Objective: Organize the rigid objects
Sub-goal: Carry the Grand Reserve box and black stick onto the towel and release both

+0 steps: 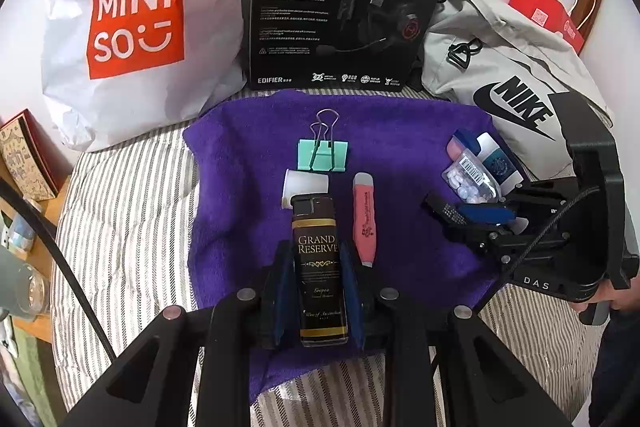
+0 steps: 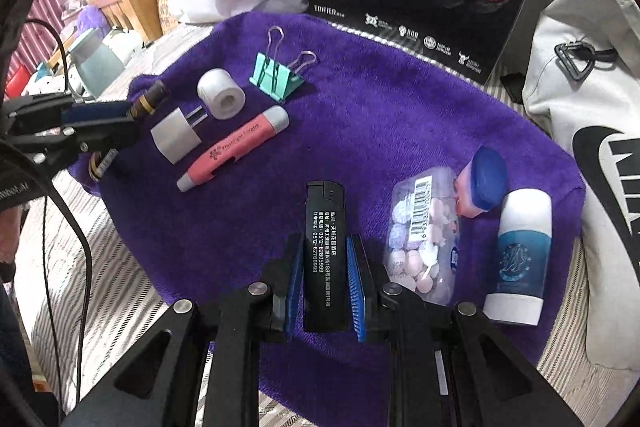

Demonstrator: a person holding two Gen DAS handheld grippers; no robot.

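Left tongs (image 1: 319, 291) pinch a Grand Reserve lighter (image 1: 320, 267); right tongs (image 2: 325, 283) pinch a black lighter (image 2: 325, 259), both over the purple towel (image 2: 360, 115). Likely light, stiff, slick; grip the flat sides.

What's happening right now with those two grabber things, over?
Left hand-held gripper shut on Grand Reserve lighter. Right hand-held gripper shut on black lighter. Both over purple towel. Candy bag close beside the right one.

Two lighters (image 1: 319, 267) (image 2: 325, 259), one binder clip (image 2: 276, 73), one pink pen (image 2: 234, 147), one tape roll (image 2: 221, 93)
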